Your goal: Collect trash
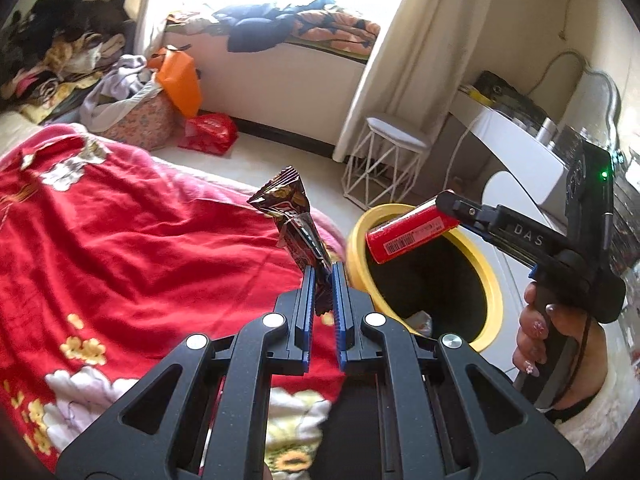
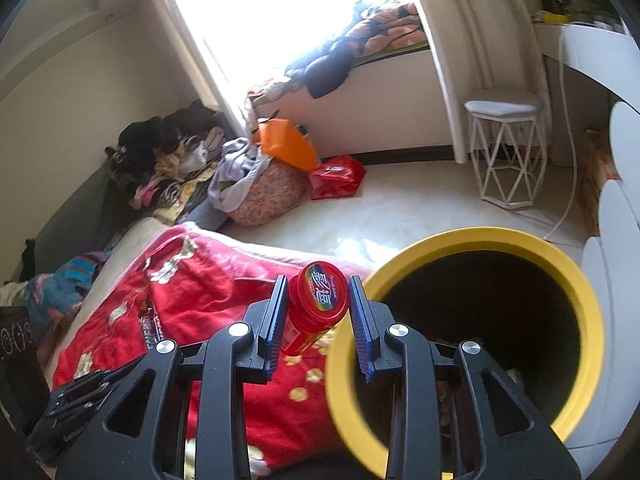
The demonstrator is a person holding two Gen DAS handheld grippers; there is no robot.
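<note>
**Both grippers hold trash at the yellow bin**

Leftmost, a red floral blanket [image 1: 132,240] covers the bed that lies left of the yellow-rimmed trash bin [image 1: 494,284]. Over the blanket's edge, just left of the bin, the left gripper [image 1: 323,276] pinches the lower end of a brown snack wrapper [image 1: 294,220] between its narrowly set blue pads; the wrapper stands upright above the fingertips.

Further right, the right gripper [image 1: 456,216] reaches in from the bin's right side, held by a hand [image 1: 538,332] with decorated nails. Its jaws clasp a red cylindrical container [image 1: 412,232], which lies tilted over the far rim of the bin's dark opening. From the right wrist view, the container's lid [image 2: 323,294] faces the camera between the blue pads [image 2: 276,316], left of the bin's rim [image 2: 576,280].

Beyond the bin stands a white wire-frame stool [image 1: 386,160] on the pale floor.
</note>
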